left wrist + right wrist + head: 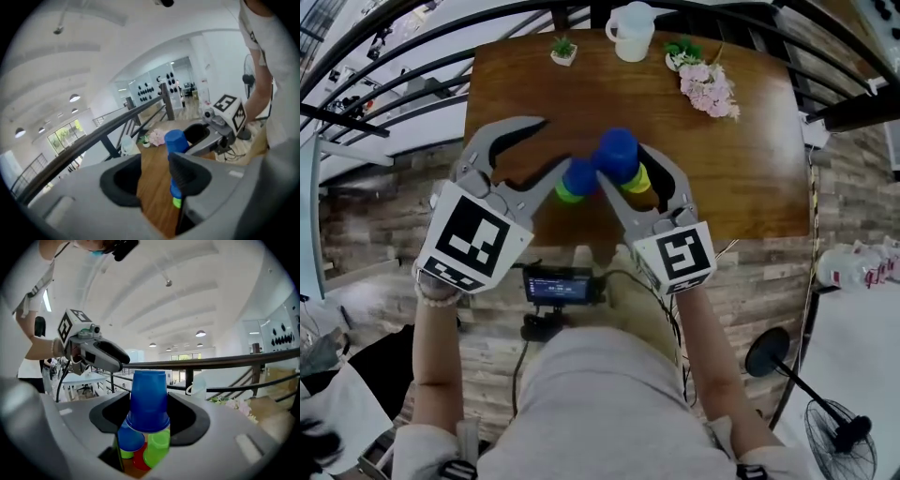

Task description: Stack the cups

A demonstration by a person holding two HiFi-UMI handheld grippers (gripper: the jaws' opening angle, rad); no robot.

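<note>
Right gripper (pixel 149 403): clenched on the top blue cup (pixel 149 397), one pad pressed to each side of it
Top blue cup: inverted, mouth down, held above the cups on the table (pixel 750 169); whether its rim touches them cannot be told
Left gripper (pixel 154 178): released, jaws apart, only bare table wood showing between them
Left gripper position: left of the cup group in the head view, its nearer jaw tip just beside the lower blue cup (pixel 578 175); contact cannot be told
Lower blue cup: inverted, sitting on a green cup (pixel 568 195)
Lime cup (pixel 638 180): inverted, on the table under the right side of the top blue cup
Red cup (pixel 136 461): low between the lower cups, seen only in the right gripper view
Table far edge: white jug (pixel 631 31), potted plant (pixel 563 49), pink flowers (pixel 709 86), all well apart from the cups
</note>
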